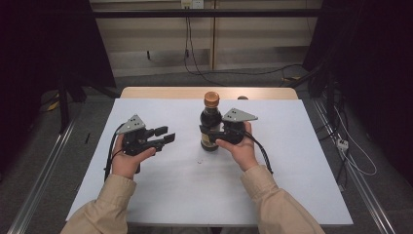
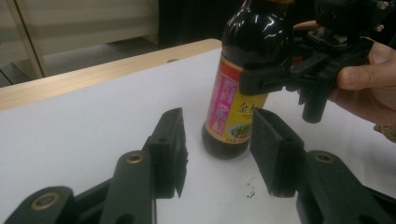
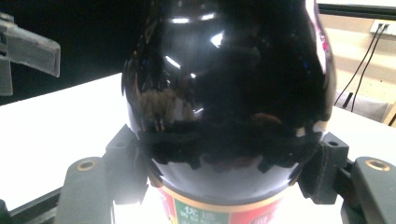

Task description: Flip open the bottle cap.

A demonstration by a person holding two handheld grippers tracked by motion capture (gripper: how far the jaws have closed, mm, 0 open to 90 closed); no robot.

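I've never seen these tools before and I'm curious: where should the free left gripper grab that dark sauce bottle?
Probably the narrow neck under the brown cap, coming level from the bottle's left. The bottle stands upright, the right gripper already clamps its round belly, and the left gripper's empty jaws suit the slimmer neck.

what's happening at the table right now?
A person works two handheld grippers over a white table. The right gripper is clamped on a dark sauce bottle with a brown cap, standing upright mid-table. The left gripper sits off to the bottle's left, jaws partly apart with nothing between them, pointed toward the bottle.
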